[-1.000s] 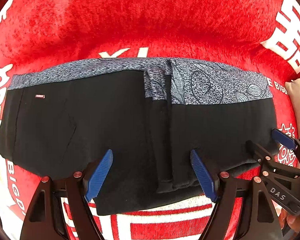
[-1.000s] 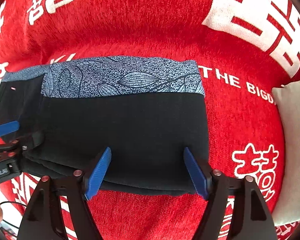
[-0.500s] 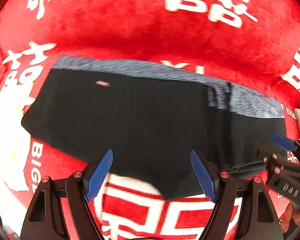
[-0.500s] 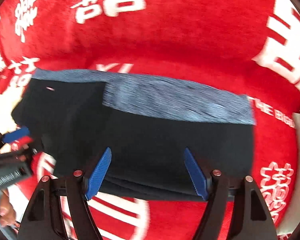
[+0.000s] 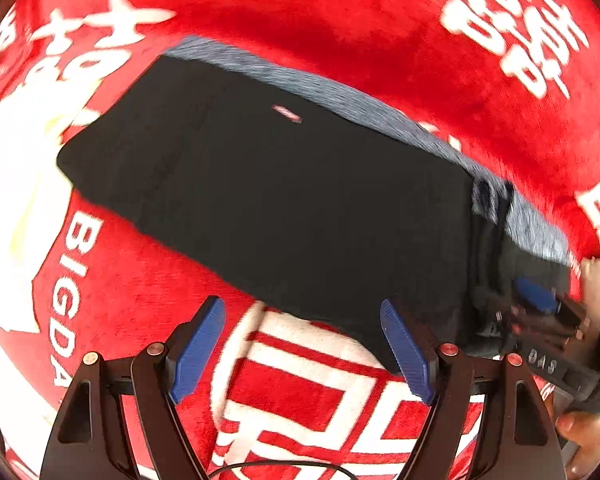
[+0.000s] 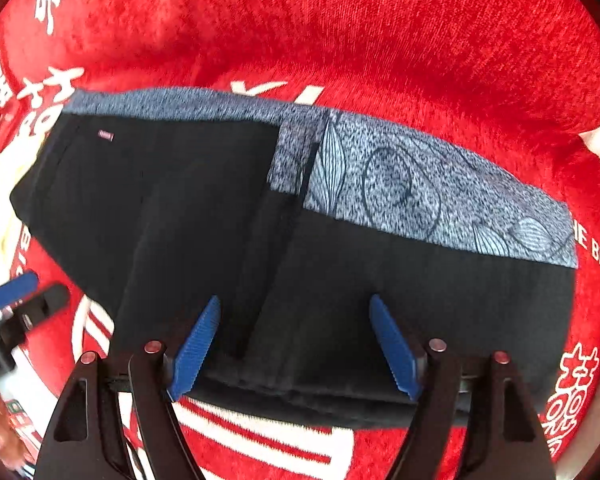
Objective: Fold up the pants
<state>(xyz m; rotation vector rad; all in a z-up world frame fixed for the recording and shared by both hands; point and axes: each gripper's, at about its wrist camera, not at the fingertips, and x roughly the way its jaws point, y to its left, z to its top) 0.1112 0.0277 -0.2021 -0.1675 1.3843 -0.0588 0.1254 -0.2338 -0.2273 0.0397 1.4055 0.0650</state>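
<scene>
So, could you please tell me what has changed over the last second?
The left claw slid off the pants toward their tagged end, now over the red blanket. The right claw, jaws opening, shifted toward the middle fold. The pants stayed put; nothing is gripped.

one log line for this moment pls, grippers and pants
left gripper: open, empty, over blanket | right gripper: opening, empty, over pants | pants: partly folded, flat

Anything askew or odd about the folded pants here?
Nothing stands out. The black pants with grey patterned waistband lie flat, folded over near the middle, on the red printed blanket; no spill or damage shows.
</scene>
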